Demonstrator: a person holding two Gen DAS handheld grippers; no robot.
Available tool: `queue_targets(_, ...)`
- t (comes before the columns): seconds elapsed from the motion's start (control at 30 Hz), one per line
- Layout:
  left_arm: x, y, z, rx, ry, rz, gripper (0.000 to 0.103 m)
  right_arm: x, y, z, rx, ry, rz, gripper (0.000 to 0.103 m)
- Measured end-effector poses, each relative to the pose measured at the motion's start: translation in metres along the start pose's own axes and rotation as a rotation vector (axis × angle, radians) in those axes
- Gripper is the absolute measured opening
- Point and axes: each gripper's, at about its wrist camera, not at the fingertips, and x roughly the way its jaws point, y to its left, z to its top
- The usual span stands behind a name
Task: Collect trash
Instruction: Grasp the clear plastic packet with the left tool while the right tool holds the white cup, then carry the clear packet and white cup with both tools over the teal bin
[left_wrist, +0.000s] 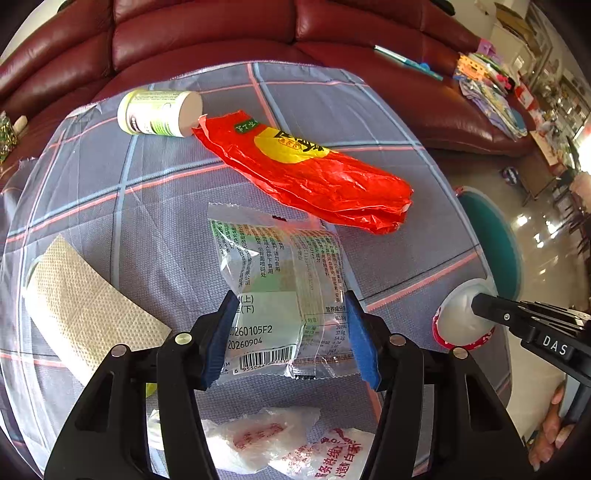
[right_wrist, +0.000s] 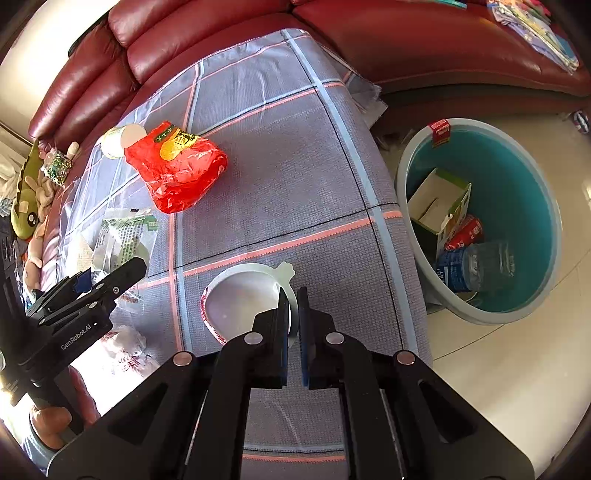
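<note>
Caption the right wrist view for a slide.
Right gripper shut on the rim of a white cup, teal trash bin beside the plaid-covered table.

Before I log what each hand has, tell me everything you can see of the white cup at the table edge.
The white plastic cup is a shallow, empty tub with a red-printed band around its outside and a small tab on the rim. It stands open side up on the checked tablecloth near the edge by the teal bin. The right claw is shut on its rim.
</note>
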Motion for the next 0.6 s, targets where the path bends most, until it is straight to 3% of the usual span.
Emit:
queue_targets(0.3,-0.023,0.006,-0.008,-0.005,-0.026,0.000,0.058,-0.009,0.003,-0.001,-0.006,-0.019,0.025,0.005)
queue_targets(0.6,-0.045,-0.010,-0.012,0.034,-0.067,-0.051,0.058,-0.024,-0.011,-0.001,0.022,-0.060,0.038,0.005)
